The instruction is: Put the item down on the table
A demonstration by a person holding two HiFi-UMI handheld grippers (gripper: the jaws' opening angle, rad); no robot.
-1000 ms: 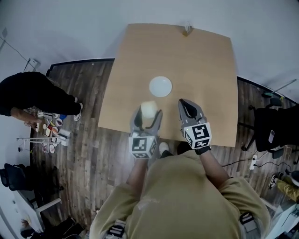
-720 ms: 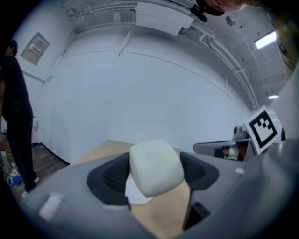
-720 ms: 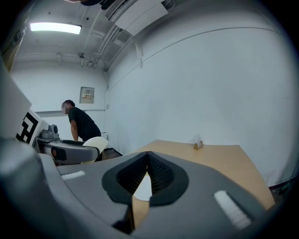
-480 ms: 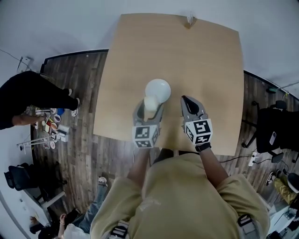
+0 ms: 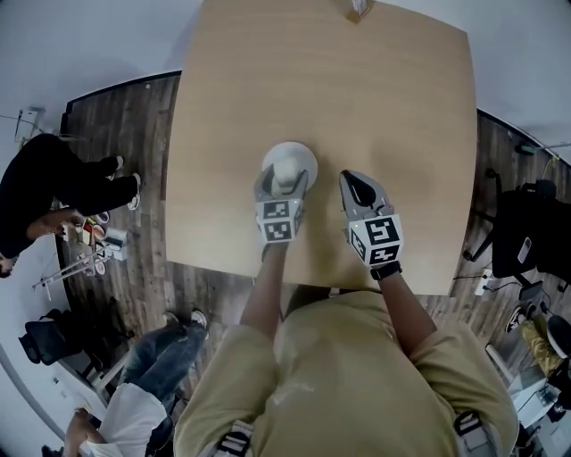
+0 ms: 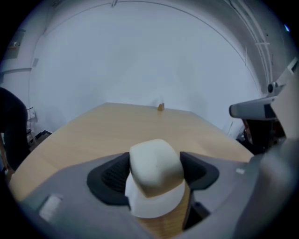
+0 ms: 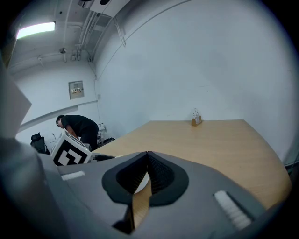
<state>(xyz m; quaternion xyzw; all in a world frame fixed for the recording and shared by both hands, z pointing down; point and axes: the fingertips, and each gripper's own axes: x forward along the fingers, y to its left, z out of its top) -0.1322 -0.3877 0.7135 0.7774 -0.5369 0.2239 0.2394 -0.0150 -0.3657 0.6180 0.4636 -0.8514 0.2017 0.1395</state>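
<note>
Left tool [image 5: 287, 181] [image 6: 154, 173] clamped on the cream lump item [image 5: 287, 170] [image 6: 154, 159], jaws pressed to both sides. Item sits over the white plate [image 5: 309, 161] [image 6: 155, 209]; touching or not, can't tell. Plate on the table [image 5: 384, 107] toward the near edge, left of middle. Right tool [image 5: 356, 186] [image 7: 146, 162] just beside the plate, jaws together, nothing between. Small holder [image 5: 359, 11] [image 7: 196, 120] at the far edge. Marker cubes: black-and-white square patterns. Wall sign [image 7: 76, 88]: print too small to read.
</note>
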